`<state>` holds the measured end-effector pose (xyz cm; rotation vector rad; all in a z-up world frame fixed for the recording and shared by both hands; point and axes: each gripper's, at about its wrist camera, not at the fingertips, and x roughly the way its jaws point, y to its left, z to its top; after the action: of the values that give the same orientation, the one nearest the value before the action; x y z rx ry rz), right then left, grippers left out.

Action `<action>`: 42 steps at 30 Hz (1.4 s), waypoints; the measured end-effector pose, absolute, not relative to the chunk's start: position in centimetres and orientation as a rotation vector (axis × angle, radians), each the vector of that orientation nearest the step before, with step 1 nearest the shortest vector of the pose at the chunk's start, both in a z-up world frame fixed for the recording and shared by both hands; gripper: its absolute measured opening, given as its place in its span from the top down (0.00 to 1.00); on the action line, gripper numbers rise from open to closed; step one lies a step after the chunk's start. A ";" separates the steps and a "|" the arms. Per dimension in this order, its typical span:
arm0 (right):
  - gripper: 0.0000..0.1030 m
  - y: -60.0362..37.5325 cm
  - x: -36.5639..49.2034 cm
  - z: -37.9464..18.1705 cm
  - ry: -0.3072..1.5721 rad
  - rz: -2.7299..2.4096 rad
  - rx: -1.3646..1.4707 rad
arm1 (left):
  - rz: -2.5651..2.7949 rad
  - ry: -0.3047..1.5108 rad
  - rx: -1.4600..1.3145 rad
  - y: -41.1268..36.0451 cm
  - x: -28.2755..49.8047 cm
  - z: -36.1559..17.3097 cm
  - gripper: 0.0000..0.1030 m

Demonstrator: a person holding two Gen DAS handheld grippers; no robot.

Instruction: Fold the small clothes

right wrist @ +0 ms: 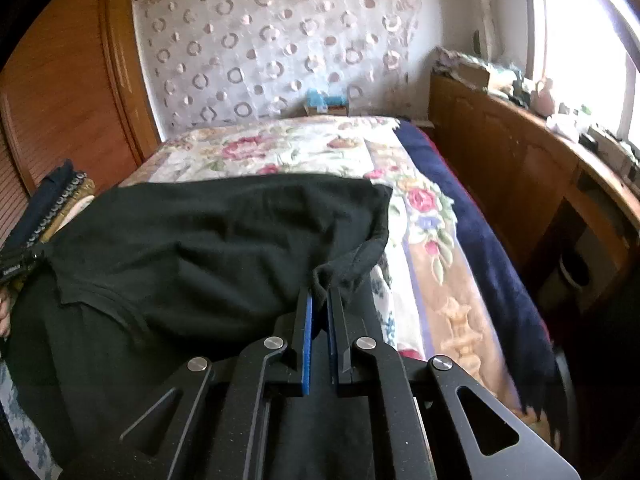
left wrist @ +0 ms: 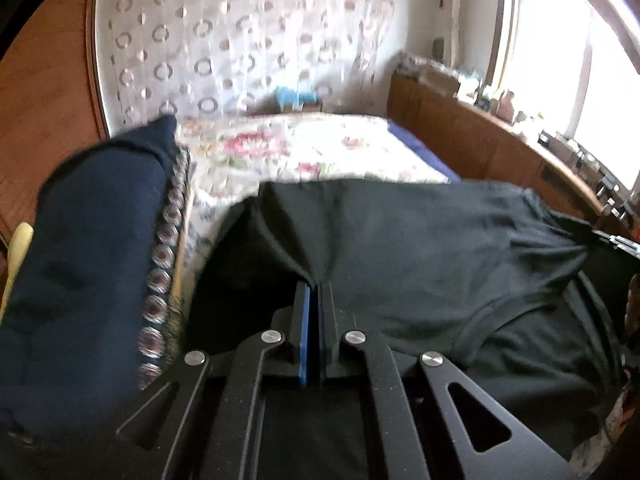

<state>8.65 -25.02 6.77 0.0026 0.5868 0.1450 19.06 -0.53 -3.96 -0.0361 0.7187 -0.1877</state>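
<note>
A black T-shirt lies spread on the floral bedspread, its far part folded over toward me. My left gripper is shut on a pinch of the shirt's cloth at its left side. My right gripper is shut on a fold of the same black shirt at its right edge. The tip of the right gripper shows at the right edge of the left wrist view, and the left gripper's tip at the left edge of the right wrist view.
A folded navy garment with a patterned trim lies at the left of the bed; it also shows in the right wrist view. A wooden cabinet with clutter runs along the right. A wooden wardrobe stands at the left.
</note>
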 end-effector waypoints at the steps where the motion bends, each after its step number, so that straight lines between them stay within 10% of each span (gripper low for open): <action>1: 0.94 -25.0 8.4 6.9 0.575 0.146 0.004 | -0.189 0.700 -0.036 -0.3 18.6 -3.3 0.96; 33: 0.94 -24.3 -4.0 3.5 0.573 0.188 -0.041 | -0.161 0.686 0.020 1.4 6.8 -3.7 0.96; 42: 0.56 -23.3 -0.9 4.8 0.578 0.143 -0.068 | -0.158 0.696 0.037 2.5 5.2 -4.4 0.54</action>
<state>-0.93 -23.34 4.80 -0.0678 0.5781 0.1426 5.19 2.47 -4.38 0.0368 0.6960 -0.1582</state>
